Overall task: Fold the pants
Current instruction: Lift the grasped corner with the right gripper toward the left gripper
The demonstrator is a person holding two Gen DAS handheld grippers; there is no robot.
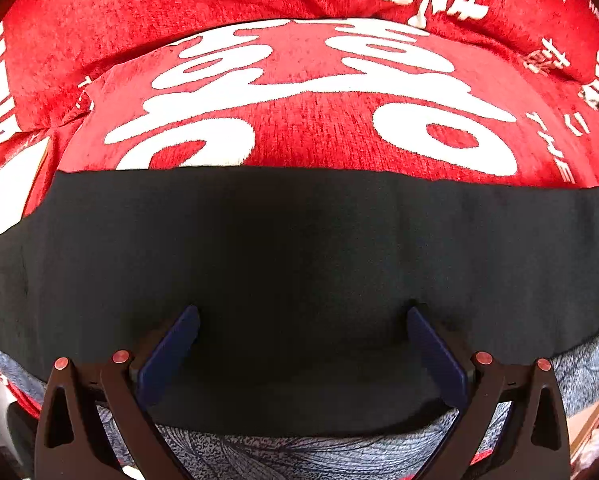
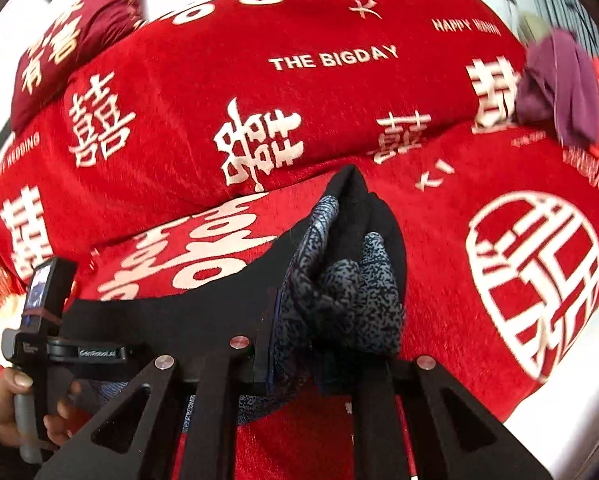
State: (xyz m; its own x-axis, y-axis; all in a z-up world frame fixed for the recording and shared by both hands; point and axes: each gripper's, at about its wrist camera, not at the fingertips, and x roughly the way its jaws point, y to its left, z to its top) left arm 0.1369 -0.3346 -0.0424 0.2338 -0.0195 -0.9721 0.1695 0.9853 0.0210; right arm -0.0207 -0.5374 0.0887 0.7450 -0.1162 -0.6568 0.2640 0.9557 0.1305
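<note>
Between your left gripper's (image 1: 303, 316) wide-open jaws lie the pants (image 1: 299, 248); your right gripper (image 2: 319, 296) clamps their bunched end.

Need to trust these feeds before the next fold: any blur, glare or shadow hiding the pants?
Left wrist view: sharp, but the black pants show almost no detail, darkest between the open left hand-held gripper fingers. Right wrist view: bunched pants readable, edges smeared, strong fisheye bending, white blown-out corners.

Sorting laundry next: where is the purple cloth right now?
In the right wrist view, the purple cloth lies bunched at the upper right on the red bedspread, far beyond the pants.
</note>
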